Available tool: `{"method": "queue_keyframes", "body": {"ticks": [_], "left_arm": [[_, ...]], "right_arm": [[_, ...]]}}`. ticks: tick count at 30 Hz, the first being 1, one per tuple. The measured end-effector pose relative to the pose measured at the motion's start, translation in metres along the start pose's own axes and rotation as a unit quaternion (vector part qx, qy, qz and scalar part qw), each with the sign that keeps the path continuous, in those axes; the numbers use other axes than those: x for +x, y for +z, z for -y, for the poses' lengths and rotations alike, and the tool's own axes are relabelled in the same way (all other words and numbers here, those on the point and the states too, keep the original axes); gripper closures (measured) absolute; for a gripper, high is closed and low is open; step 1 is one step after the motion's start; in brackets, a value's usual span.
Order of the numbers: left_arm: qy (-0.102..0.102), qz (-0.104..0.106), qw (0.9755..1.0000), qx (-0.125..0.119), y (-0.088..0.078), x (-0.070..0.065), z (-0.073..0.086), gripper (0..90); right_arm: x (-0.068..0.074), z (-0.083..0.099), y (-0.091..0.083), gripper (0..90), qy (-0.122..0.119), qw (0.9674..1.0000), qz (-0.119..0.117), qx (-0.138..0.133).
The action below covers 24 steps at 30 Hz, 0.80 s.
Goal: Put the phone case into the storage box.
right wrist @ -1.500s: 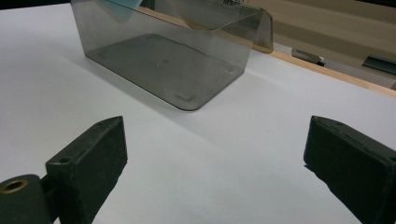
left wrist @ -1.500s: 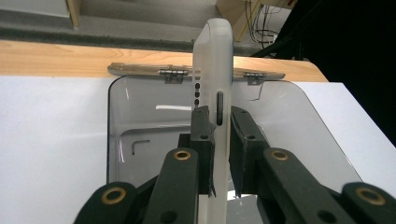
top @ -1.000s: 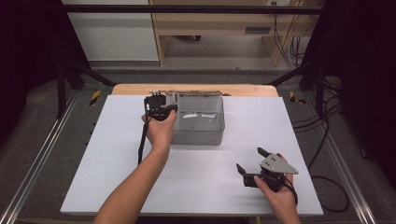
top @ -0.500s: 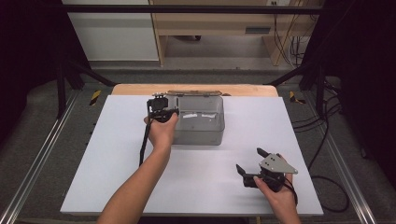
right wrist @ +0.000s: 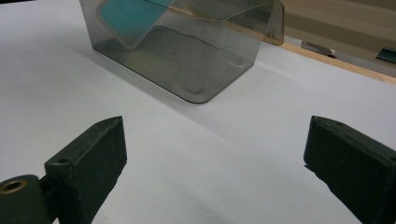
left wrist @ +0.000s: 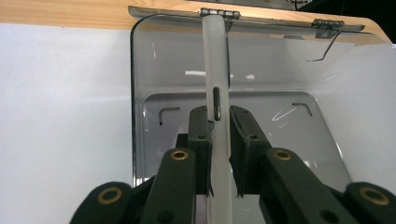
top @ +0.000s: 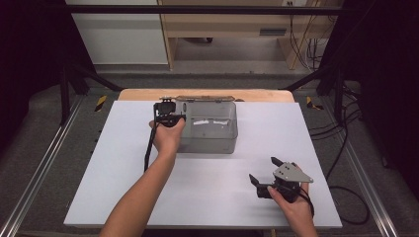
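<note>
Smoky translucent plastic box [top: 210, 127], rectangular with rounded corners and glossy walls, sits on the far-middle part of the matte white tabletop [top: 108, 168], its back edge at the wooden strip [top: 143, 94] along the far side. Metal hinges [left wrist: 219, 13] run along the box's back rim. Left gripper [top: 168, 117] is at the box's left wall; in the left gripper view its black jaws straddle that thin frosted wall edge [left wrist: 218, 93] with a small dark slot in it, pads close to or just touching the plastic on both sides, so a narrow near-closed stance around the wall; firm clamping can't be told. Box floor looks smooth, with faint L-shaped corner marks. Right gripper [top: 264, 174], black with a grey three-cornered plate on top, rests low on the near-right tabletop, well apart from the box, jaws spread wide with nothing between them. In the right gripper view the box shows tinted brown-grey, with a teal rounded patch [right wrist: 128, 16] seen through its wall.
</note>
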<state>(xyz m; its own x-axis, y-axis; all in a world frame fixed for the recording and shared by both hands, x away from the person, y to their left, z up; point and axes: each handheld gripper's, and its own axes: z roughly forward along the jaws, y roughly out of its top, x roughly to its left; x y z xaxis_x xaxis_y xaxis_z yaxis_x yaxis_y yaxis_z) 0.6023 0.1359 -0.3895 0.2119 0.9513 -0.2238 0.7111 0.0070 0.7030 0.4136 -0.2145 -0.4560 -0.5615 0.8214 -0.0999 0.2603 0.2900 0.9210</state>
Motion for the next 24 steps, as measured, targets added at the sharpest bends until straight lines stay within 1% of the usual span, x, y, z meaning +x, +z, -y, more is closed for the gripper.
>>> {"method": "queue_keyframes", "body": {"ticks": [4,12,19,24], "left_arm": [[-0.002,0.002,1.0,0.009,0.0041,0.0016,-0.0005,78.6],[0.01,-0.001,0.9998,0.016,0.0088,-0.0013,0.0018,77.5],[0.013,-0.005,0.9996,0.025,0.0103,-0.0004,0.0028,77.4],[0.001,0.005,0.9997,0.025,0.0097,0.0014,0.0024,78.5]], "right_arm": [[0.0002,0.0005,0.0011,6.3,0.0,1.0,-0.001,0.005],[0.0001,0.0013,0.0023,6.1,0.0,0.9999,-0.002,0.01],[0.0005,0.0014,0.0025,6.1,-0.001,0.9999,-0.003,0.012],[0.0001,0.0016,0.0027,6.0,0.001,0.9999,-0.003,0.014]]}}
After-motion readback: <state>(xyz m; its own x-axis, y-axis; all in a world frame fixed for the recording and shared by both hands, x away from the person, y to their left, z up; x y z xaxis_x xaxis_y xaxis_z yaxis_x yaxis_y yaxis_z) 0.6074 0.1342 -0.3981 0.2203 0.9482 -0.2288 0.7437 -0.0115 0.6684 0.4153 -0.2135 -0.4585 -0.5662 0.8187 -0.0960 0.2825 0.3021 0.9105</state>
